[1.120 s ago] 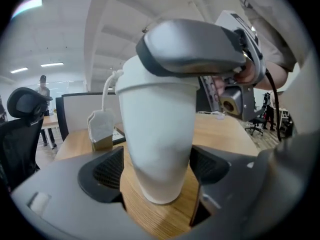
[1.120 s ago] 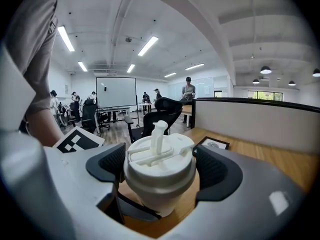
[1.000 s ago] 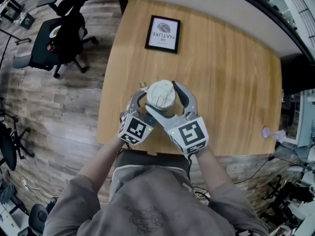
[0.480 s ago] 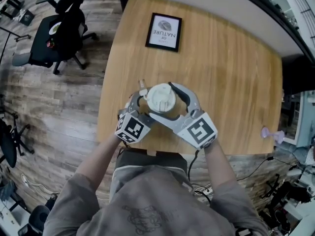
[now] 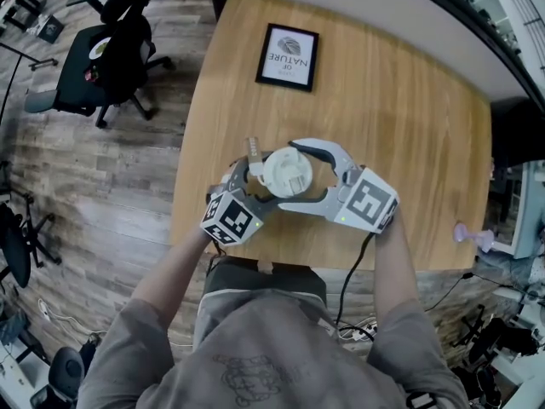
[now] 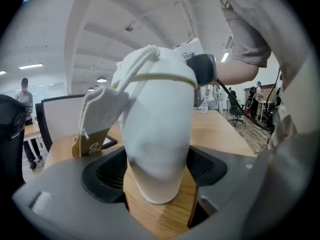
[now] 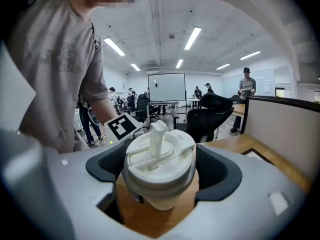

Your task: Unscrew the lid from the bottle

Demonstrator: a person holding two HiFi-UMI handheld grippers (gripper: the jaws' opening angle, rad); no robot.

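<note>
A white bottle (image 6: 155,134) stands upright near the front edge of the wooden table (image 5: 409,143). It has a paper tag (image 6: 97,119) hanging from its neck. My left gripper (image 6: 155,169) is shut on the bottle's lower body, with both pads against its sides. Its marker cube (image 5: 232,220) shows at the bottle's left front in the head view. My right gripper (image 7: 159,171) comes in from the right and is shut on the white lid (image 7: 159,159), which has an upright spout flap. From above, the lid (image 5: 287,170) hides the bottle's body.
A framed picture (image 5: 288,57) lies flat at the far side of the table. A black office chair (image 5: 111,54) stands on the floor to the left. A small purple object (image 5: 473,233) sits beyond the table's right edge. My body is close against the front edge.
My right gripper has swung round the lid, its marker cube moving right and away from my body. The left gripper and the bottle have stayed about where they were.
</note>
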